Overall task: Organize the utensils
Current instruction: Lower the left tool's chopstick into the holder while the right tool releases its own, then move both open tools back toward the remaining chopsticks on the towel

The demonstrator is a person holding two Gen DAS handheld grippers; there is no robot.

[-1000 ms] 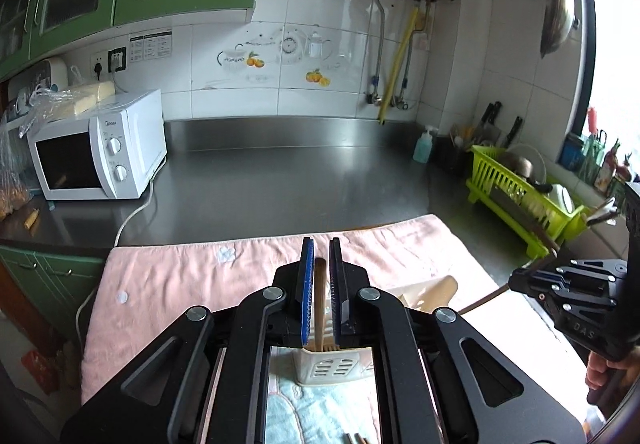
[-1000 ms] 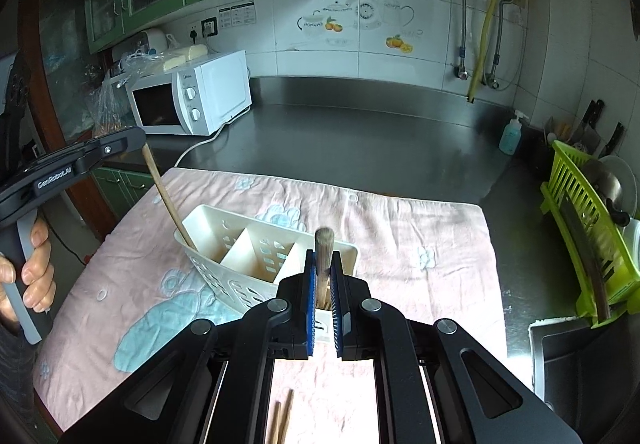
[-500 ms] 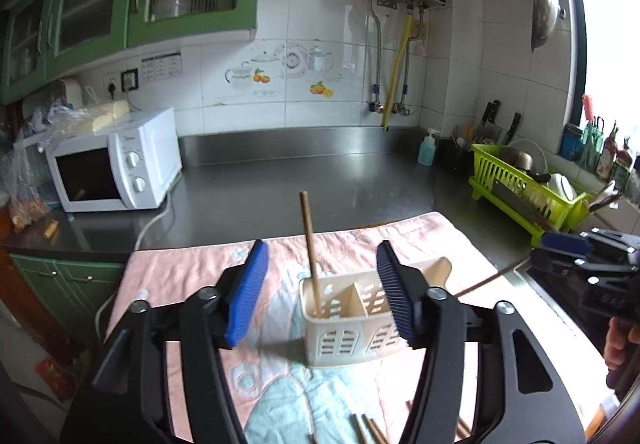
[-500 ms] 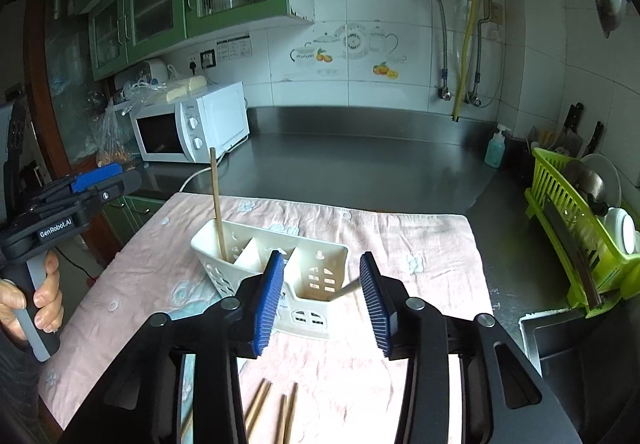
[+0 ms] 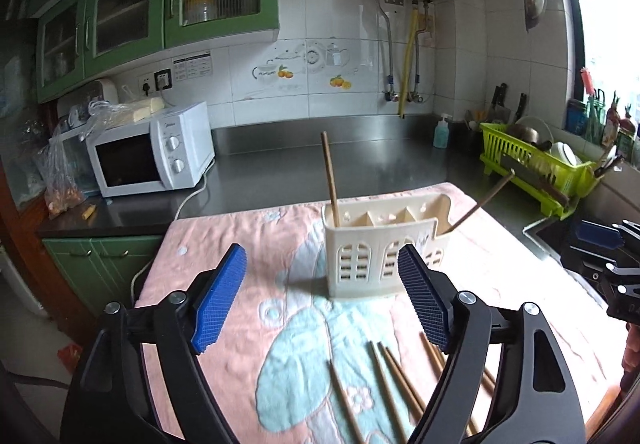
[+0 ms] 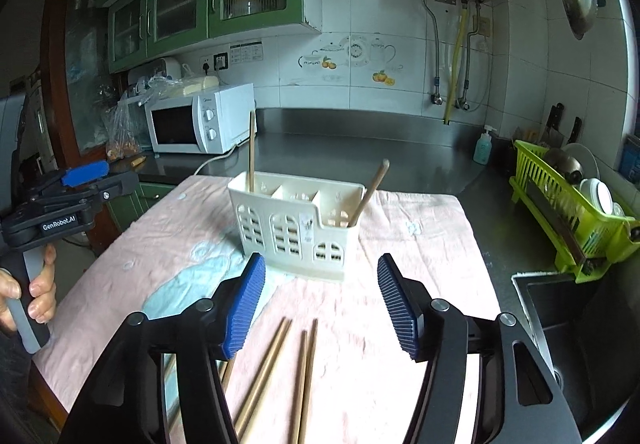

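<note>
The cream holder (image 6: 298, 222) stands upright on the pink towel (image 6: 420, 244), with one chopstick (image 6: 252, 152) upright in its left end compartment and another chopstick (image 6: 368, 192) leaning out of the right end one; the middle compartments look empty as far as I can see. The loose chopsticks (image 6: 280, 372) lie scattered on the towel just in front of it, near my fingers. My left gripper (image 5: 320, 296) and my right gripper (image 6: 320, 304) both have their jaws spreading apart at this moment, with nothing between the pads. My worry is the light holder: I judge that a careless reach could knock it over or shove it along the soft cloth, spilling the two sticks already in. The loose ones lie crossed and close together, so I could pinch two at once or have one roll away. The leaning stick could also catch my right arm as I come over.
</note>
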